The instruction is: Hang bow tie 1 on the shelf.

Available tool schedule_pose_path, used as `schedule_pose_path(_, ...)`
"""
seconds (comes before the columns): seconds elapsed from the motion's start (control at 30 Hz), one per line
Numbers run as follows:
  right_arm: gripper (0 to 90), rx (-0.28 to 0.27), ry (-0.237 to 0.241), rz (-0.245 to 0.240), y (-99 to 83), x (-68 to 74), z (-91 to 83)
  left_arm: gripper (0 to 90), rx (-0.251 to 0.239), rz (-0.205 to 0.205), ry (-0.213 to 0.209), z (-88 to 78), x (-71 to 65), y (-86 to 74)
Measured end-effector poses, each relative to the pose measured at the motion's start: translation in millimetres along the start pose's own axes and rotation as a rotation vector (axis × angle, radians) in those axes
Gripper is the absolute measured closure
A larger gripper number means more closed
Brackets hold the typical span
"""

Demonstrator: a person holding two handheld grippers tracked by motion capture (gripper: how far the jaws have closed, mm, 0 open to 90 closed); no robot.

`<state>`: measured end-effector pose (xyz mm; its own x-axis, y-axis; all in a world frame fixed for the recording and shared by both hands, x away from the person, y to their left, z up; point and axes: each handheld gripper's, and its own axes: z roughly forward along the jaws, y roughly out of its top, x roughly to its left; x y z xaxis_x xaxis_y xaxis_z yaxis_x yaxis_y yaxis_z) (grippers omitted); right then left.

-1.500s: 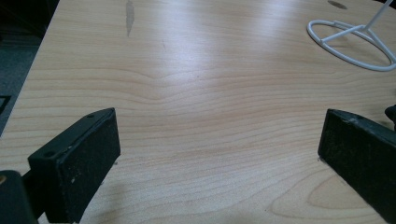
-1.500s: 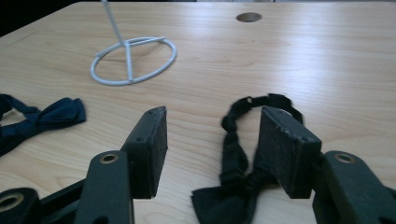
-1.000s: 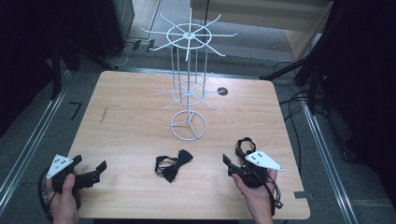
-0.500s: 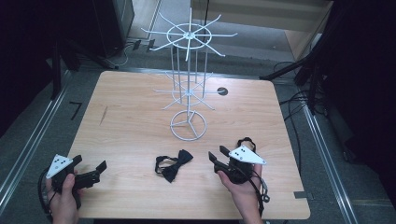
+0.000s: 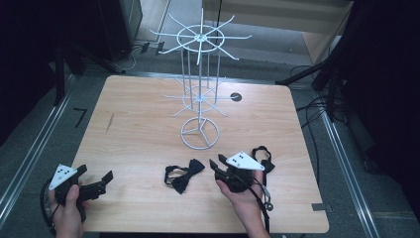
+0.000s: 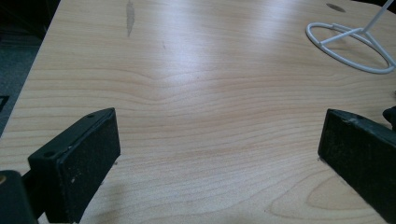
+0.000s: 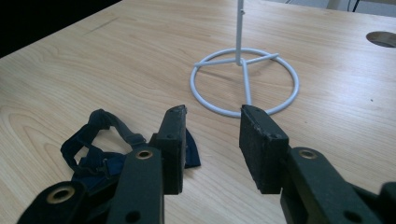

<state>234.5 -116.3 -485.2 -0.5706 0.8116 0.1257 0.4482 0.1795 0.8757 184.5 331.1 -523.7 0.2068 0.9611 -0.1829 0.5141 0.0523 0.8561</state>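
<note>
While the left gripper [image 5: 94, 184] waits wide open, the right gripper [image 7: 210, 140], jaws narrowly parted, nears the bow tie [image 5: 184, 176]; next, probably a pinch.

Table [image 5: 138, 129]: pale wood-grain laminate, smooth, slight sheen w/ glare. Wire stand [image 5: 199, 133]: white coated metal, glossy. Bow tie [image 5: 184, 176]: dark navy cloth, matt. Jaws: black matt plastic, pads rough-textured.

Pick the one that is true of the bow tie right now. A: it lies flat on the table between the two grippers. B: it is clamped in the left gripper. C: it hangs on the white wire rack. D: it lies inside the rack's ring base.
A: the bow tie lies on the wooden table, with the left gripper and right gripper to either side, both open and empty.
</note>
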Motion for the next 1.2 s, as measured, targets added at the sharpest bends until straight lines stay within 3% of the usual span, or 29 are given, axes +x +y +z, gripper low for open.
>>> schedule_pose_path(0.3, 65.8, 0.042, 0.027, -0.034, 2.8, 19.1, 19.6, 0.0, 0.001, 0.000, 0.000, 0.0, 0.0, 0.0)
schedule_pose_path(0.5, 65.3, 0.057, 0.078, -0.014, 2.9, 27.4, 30.0, 0.0, 0.000, 0.001, 0.000, 0.0, -0.1, 0.0)
schedule_pose_path(1.0, 64.1, 0.096, 0.111, -0.069, 3.8, 50.0, 52.3, 0.0, 0.001, -0.002, -0.002, 0.1, 0.1, 0.1)
schedule_pose_path(1.2, 57.9, 0.125, 0.112, -0.088, 4.1, 56.1, 63.1, 0.0, 0.002, 0.000, -0.002, 0.2, 0.1, 0.1)
